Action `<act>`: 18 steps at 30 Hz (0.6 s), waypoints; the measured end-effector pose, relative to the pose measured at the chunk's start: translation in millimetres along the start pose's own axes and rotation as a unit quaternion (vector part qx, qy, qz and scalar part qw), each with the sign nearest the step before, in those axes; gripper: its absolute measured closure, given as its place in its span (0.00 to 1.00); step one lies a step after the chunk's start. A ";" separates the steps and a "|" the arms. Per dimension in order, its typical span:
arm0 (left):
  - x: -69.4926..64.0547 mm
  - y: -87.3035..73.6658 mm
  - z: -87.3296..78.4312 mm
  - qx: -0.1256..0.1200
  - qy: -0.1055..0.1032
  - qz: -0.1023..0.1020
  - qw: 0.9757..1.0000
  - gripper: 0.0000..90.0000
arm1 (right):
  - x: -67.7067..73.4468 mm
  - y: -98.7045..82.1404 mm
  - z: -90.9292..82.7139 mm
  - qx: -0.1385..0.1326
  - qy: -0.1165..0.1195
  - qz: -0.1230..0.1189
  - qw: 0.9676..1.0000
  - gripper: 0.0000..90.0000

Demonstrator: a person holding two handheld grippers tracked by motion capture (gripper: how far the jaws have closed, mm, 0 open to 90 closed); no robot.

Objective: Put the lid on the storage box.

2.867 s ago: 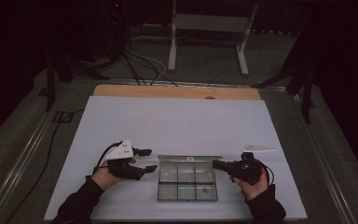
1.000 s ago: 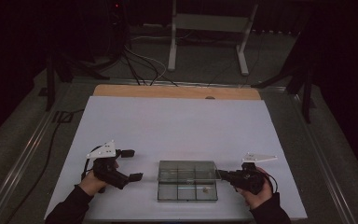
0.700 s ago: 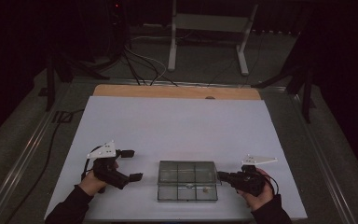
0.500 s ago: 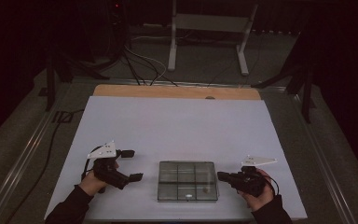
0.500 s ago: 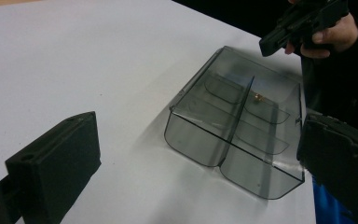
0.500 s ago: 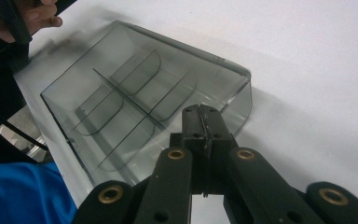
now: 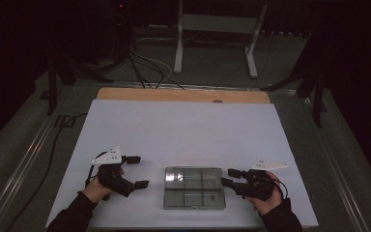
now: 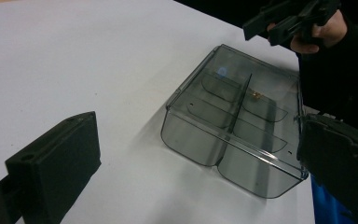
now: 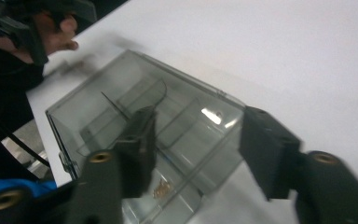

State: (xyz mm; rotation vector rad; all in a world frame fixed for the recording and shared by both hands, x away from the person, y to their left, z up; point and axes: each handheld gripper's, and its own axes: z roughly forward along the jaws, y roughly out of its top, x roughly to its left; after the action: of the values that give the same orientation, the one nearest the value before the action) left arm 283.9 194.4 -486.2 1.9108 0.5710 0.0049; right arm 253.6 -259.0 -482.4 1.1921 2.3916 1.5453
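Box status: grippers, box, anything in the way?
Left gripper open, off the box. Right gripper open beside it, jaws just opening, nothing between them. Box shut on the table. Nothing in the way.

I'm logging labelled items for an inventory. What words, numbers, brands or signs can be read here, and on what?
None can be read.
Clear plastic box: no text; one small pale spot on its lid, too blurred to read.
Left gripper and right gripper: no markings visible.

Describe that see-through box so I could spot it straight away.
On the white table sheet, look near the front edge, between the person's two hands. There lies a flat smoky-clear plastic box with a closed lid, split inside into small compartments. It is the lone see-through thing there, flanked by black tools.
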 end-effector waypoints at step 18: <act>0.2 -0.7 3.2 0.004 -0.006 0.004 1.000 0.01 | -19.8 -1.3 -20.3 -0.037 -0.010 -0.039 0.999 0.00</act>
State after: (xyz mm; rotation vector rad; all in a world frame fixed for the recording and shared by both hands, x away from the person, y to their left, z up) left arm 284.6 191.9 -488.2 1.9192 0.5549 -0.0036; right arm 258.1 -286.9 -480.1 1.0824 2.3163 1.5777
